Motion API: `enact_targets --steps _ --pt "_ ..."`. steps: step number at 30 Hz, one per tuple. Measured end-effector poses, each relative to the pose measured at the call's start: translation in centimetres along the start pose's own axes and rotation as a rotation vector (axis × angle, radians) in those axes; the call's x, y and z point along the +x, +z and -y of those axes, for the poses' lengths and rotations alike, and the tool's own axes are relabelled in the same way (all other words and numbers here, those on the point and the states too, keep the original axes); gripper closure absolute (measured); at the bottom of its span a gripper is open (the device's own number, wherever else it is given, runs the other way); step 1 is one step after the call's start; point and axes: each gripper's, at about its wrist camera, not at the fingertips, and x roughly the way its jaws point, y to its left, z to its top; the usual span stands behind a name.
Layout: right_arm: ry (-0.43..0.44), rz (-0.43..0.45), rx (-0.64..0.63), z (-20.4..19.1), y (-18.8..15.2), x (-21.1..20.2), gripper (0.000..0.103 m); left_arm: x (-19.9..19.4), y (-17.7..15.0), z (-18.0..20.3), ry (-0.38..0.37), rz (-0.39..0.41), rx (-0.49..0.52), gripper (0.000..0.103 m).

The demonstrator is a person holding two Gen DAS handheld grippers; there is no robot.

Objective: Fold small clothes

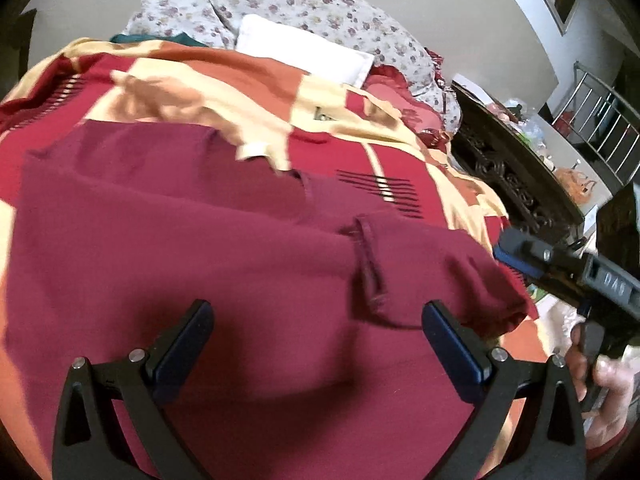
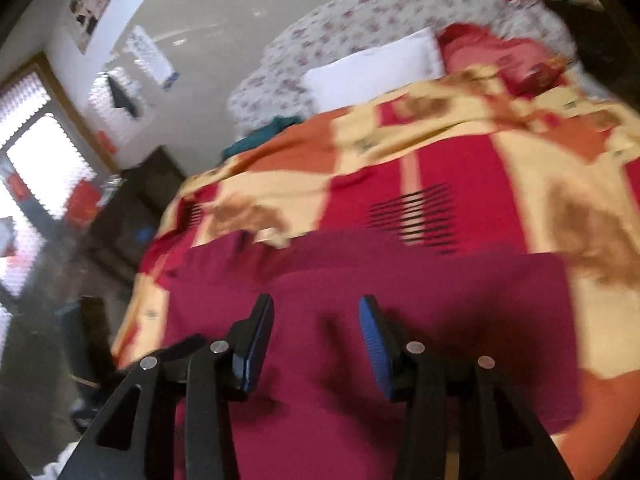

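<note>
A maroon garment [image 1: 192, 248] lies spread on the bed, with a sleeve or seam [image 1: 370, 264] near its right side; it also shows in the right wrist view [image 2: 400, 288]. My left gripper [image 1: 318, 316] is open wide and empty, just above the near part of the garment. My right gripper [image 2: 316, 316] is open and empty above the garment's near edge; its body also shows at the right of the left wrist view [image 1: 568, 268], held by a hand [image 1: 608, 380]. The right wrist view is blurred.
The garment lies on a red, orange and cream patterned bedcover [image 1: 360, 152]. A white pillow [image 1: 304, 52] and floral bedding [image 1: 320, 8] lie at the head. A dark carved bed frame [image 1: 512, 176] and a cluttered table [image 1: 560, 148] stand to the right. A dark cabinet [image 2: 136, 216] stands left.
</note>
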Motion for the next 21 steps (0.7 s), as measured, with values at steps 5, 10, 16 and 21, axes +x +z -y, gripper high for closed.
enact_targets --steps 5,10,16,21 --pt "-0.059 -0.005 0.042 4.2 -0.4 -1.9 0.055 2.5 0.6 2.8 0.003 -0.001 0.013 0.000" --pt "-0.040 0.012 0.122 8.0 -1.5 -3.2 0.055 4.4 0.9 4.1 0.004 -0.025 0.013 0.063" --pt "-0.015 0.044 0.165 9.4 -2.1 -4.0 0.040 3.5 1.1 4.9 0.005 0.027 0.080 0.097" --pt "-0.029 0.073 0.123 7.9 -1.4 -5.0 0.040 -1.0 3.5 4.1 -0.003 0.113 0.100 0.097"
